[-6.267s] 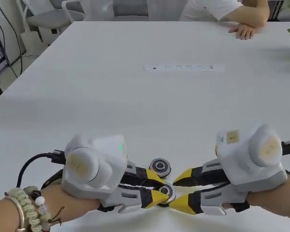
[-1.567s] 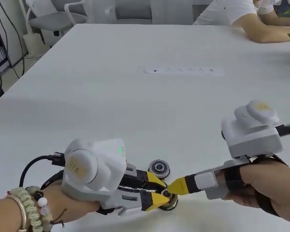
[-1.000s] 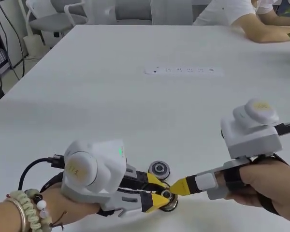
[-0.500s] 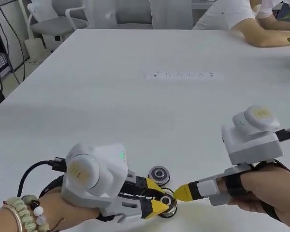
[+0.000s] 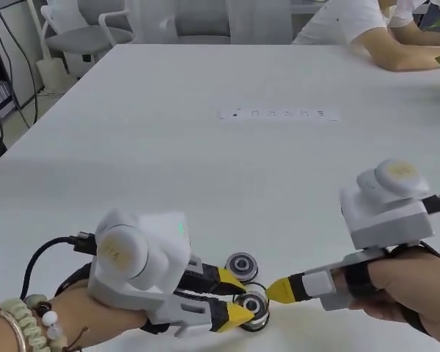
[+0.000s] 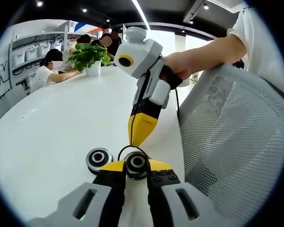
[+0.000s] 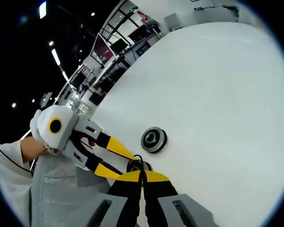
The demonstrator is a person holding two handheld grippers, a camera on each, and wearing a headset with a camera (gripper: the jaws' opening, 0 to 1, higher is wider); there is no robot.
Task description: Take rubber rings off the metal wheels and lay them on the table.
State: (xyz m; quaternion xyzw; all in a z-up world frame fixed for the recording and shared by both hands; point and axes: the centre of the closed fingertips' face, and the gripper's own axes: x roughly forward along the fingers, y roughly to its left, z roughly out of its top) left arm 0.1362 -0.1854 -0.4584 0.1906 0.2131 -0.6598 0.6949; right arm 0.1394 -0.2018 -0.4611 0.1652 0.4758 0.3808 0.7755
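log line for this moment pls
left hand-held gripper: shut on wheel | right hand-held gripper: shut on rubber ring, partly off wheel | second wheel: on table

Wheel (image 6: 137, 164) in left jaws, black ring (image 6: 122, 150) partly off; 2nd wheel (image 6: 99, 159) flat beside.

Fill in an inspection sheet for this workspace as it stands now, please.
Surface: white table, smooth top.
Job's things: one wheel clamped in the left gripper; second wheel lying on the table beside it; thin rubber ring looping from the clamped wheel to the right gripper's tip.
Clutter: socket strip mid-table.
Grippers: left gripper shut on the wheel; right gripper shut, pinching the rubber ring.
Cables: black cable trailing from the left gripper.
Surroundings: chairs, seated person, plant.
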